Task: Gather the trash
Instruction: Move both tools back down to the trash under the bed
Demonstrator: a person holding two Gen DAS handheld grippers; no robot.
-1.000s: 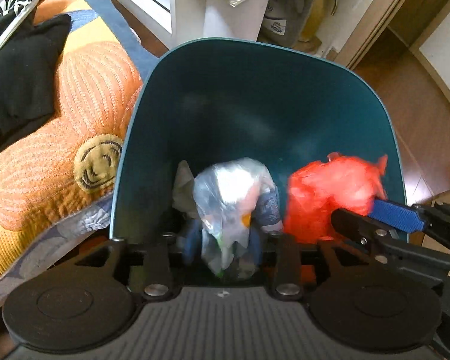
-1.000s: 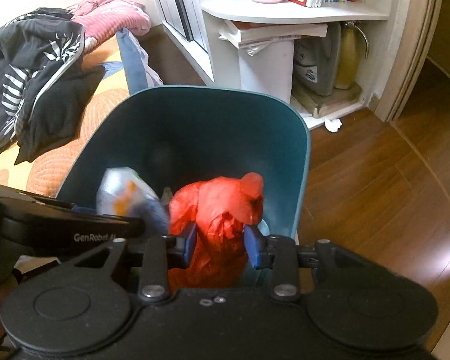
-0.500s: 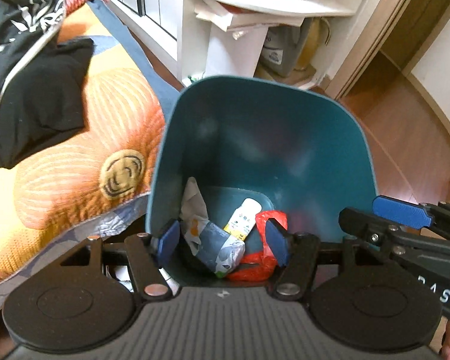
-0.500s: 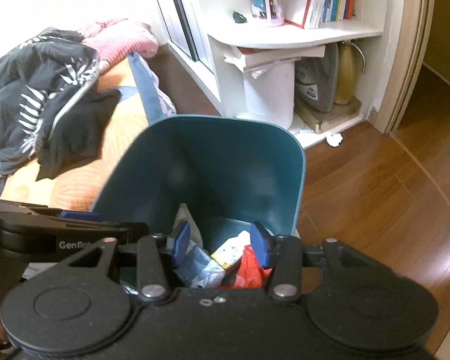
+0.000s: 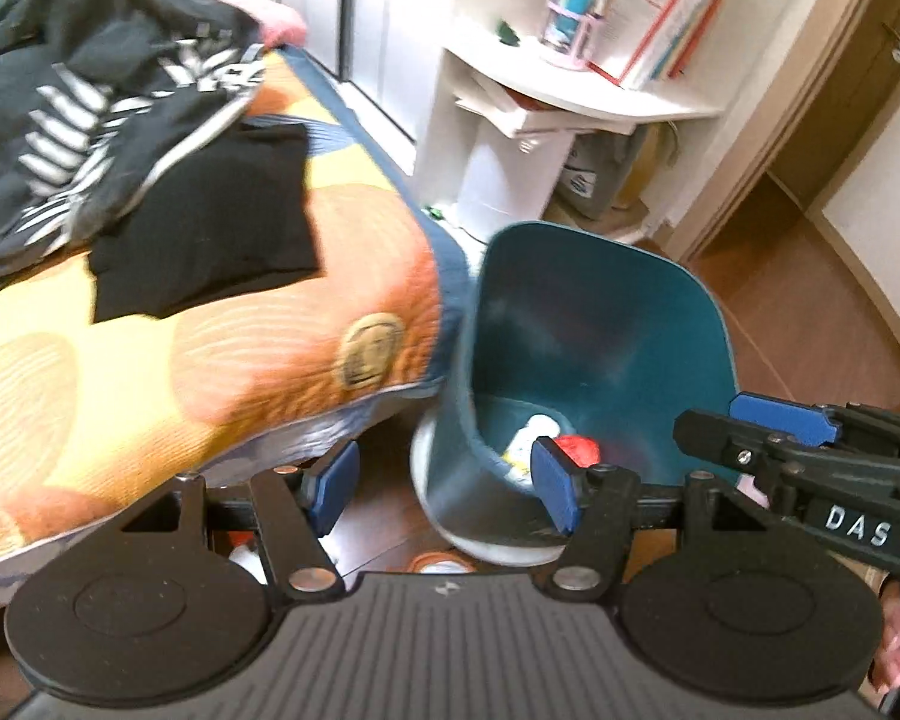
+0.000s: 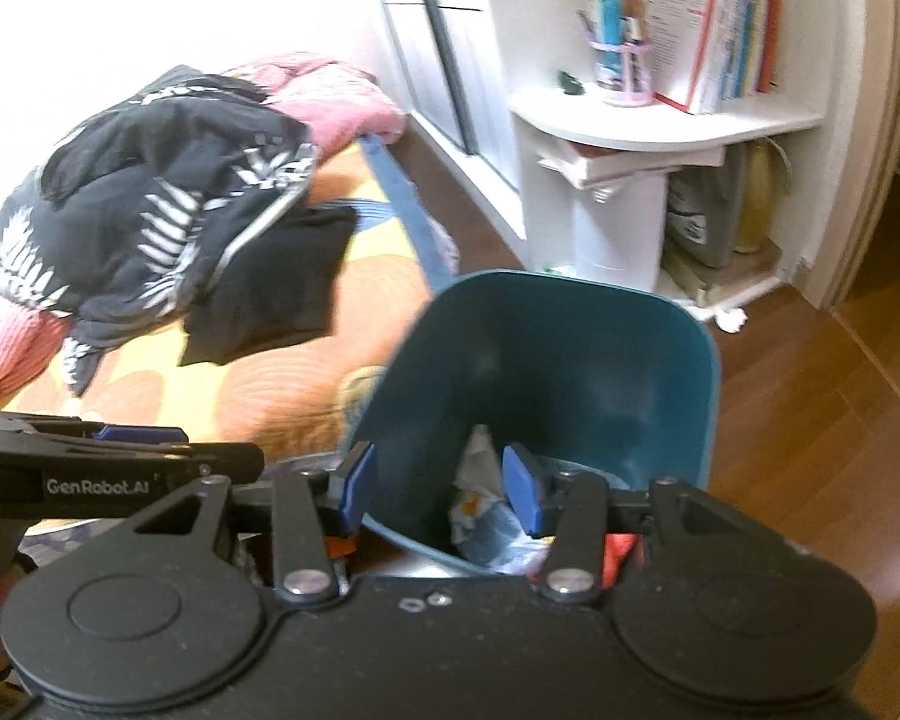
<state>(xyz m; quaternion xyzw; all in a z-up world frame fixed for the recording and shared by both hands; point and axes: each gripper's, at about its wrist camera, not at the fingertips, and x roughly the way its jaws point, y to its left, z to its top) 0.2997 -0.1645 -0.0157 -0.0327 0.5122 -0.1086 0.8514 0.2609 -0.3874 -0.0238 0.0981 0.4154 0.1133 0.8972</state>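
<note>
A teal trash bin (image 5: 600,324) stands on the wood floor beside the bed; it also shows in the right wrist view (image 6: 546,360). Inside lie a red plastic bag (image 5: 577,449), a small white bottle (image 5: 525,441) and a crumpled clear bag (image 6: 480,504). My left gripper (image 5: 444,489) is open and empty, above the bin's near left rim. My right gripper (image 6: 438,489) is open and empty, over the bin's near rim. Each gripper shows at the edge of the other's view.
A bed with an orange quilt (image 5: 180,360) and dark clothes (image 6: 168,228) is on the left. A white shelf unit (image 6: 660,138) with books stands behind the bin. A white scrap (image 6: 729,319) lies on the floor by the shelf. Small items (image 5: 438,564) lie under the bin's near side.
Both grippers opened and dropped the clear bag and the red bag into the bin, then pulled back up and to the left. The bin now looks smaller and farther.
</note>
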